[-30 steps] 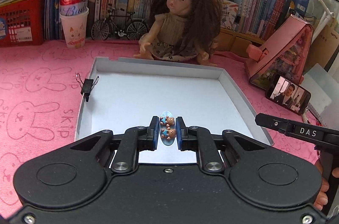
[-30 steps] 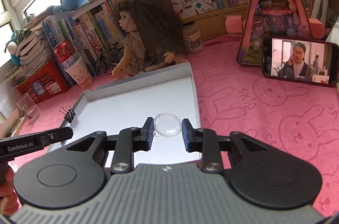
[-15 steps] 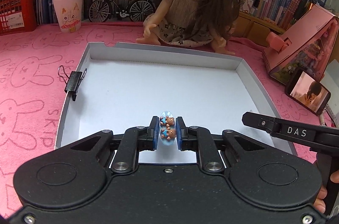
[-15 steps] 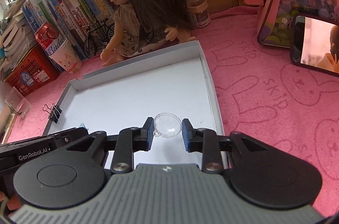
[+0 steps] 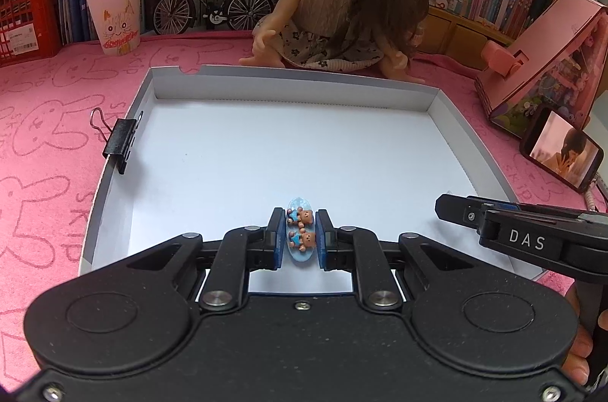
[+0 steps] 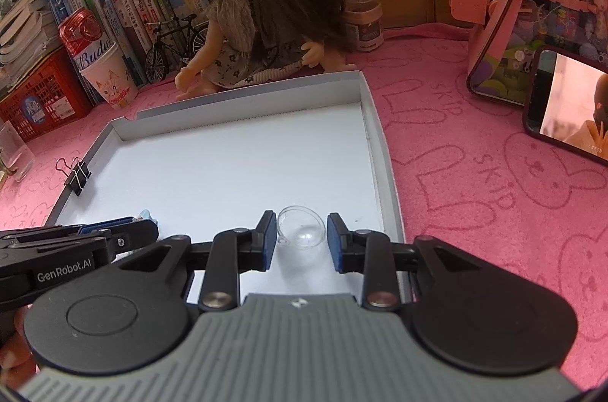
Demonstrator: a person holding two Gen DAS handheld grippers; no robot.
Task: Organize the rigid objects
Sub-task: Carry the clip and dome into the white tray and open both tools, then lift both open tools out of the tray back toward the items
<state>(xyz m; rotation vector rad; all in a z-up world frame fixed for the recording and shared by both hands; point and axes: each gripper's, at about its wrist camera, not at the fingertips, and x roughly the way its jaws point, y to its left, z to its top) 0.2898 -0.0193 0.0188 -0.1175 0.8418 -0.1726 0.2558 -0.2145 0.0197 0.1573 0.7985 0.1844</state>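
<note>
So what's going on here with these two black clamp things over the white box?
A person holds a two-finger gripper in each hand, sorting small items over a shallow white box on a pink mat. The left gripper has its jaws closed on a little blue charm with two bears. The right gripper holds a clear plastic dome between its jaws. Both hover low over the box's near edge. A black binder clip sits on the box's left wall.
</note>
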